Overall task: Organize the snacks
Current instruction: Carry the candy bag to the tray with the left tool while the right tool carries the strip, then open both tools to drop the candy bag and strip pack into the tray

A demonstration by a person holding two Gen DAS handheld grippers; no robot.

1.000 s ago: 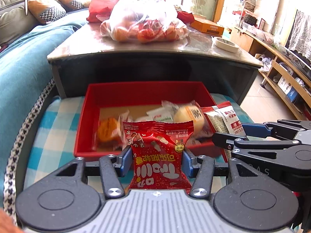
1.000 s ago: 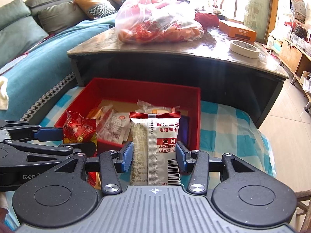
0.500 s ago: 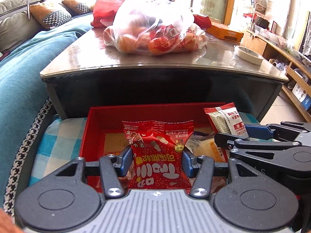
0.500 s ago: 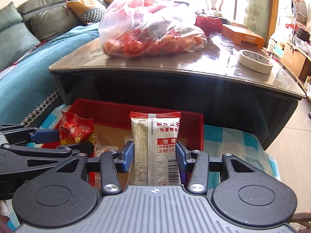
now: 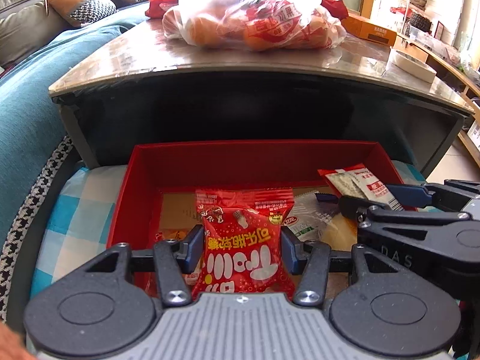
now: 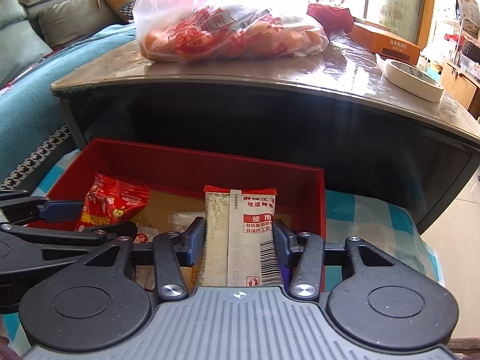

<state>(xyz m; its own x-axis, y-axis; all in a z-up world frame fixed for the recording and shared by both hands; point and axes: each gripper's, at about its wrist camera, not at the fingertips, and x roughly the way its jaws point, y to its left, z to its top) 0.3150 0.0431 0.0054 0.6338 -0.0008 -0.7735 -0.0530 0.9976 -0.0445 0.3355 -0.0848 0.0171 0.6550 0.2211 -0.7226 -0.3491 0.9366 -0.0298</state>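
A: Left gripper (image 5: pixel 242 247)?
B: Clamped on a red packet (image 5: pixel 240 246) above the red box (image 5: pixel 210 162).
A: Right gripper (image 6: pixel 240 244)?
B: Jaws just eased wider, grey sachet (image 6: pixel 240 234) between them, over the box.

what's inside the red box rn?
In the red box: a white green-print packet, a pale round wrapped snack and an orange wrapper on its cardboard floor. The held red candy bag and both tongs cover the near half.
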